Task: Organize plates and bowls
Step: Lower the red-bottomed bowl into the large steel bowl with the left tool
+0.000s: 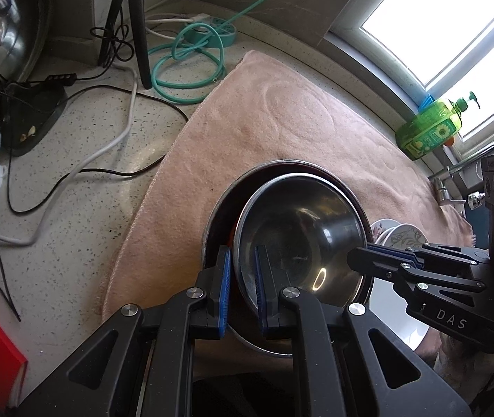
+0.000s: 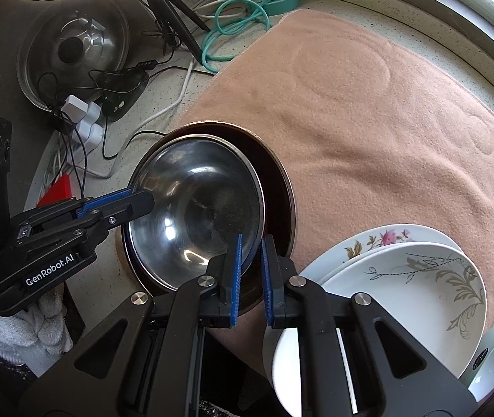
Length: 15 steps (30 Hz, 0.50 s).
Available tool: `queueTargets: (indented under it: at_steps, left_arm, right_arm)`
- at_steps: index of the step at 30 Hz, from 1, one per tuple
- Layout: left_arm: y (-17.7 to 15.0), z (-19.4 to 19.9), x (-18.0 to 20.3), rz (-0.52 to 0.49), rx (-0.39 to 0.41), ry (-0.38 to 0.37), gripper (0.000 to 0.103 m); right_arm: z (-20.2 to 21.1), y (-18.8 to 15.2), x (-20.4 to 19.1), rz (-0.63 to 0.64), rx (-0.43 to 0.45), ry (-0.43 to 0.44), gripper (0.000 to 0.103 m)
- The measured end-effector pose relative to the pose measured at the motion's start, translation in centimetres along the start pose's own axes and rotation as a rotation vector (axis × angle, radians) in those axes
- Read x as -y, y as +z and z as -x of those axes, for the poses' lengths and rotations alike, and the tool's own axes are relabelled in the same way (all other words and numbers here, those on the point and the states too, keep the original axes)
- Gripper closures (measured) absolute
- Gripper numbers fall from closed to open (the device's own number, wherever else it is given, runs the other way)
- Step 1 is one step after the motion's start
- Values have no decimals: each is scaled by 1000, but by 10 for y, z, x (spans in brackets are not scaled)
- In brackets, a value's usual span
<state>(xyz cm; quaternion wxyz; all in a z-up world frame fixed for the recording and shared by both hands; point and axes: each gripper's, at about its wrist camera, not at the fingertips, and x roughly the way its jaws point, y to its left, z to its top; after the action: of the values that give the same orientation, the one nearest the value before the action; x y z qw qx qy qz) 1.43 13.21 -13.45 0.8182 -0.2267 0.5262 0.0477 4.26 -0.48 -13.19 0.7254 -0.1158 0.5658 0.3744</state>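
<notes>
The left gripper (image 1: 241, 290), black with blue-padded fingers, is held with jaws narrowly parted. The matching right gripper (image 2: 251, 278) is held likewise, tips angled toward the left one.

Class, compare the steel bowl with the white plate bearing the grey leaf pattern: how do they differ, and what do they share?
The steel bowl is deep, shiny metal; the leaf-pattern plate is shallow, white and decorated. The bowl sits nested in a larger dark-rimmed dish; the plate lies on a flowered plate. The left tongs and right tongs both straddle the bowl's rim; nothing grips the plate. Both are round and over the pink towel.
</notes>
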Motion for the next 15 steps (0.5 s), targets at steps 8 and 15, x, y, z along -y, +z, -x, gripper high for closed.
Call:
queueTargets:
  at_steps: [8, 15]
  left_arm:
    - [0, -4, -1, 9, -24, -2, 92]
    - [1, -2, 4, -3, -22, 3, 87]
  right_arm:
    - [-2, -1, -3, 18, -5, -13, 88]
    - [4, 0, -6, 29, 25, 12, 63]
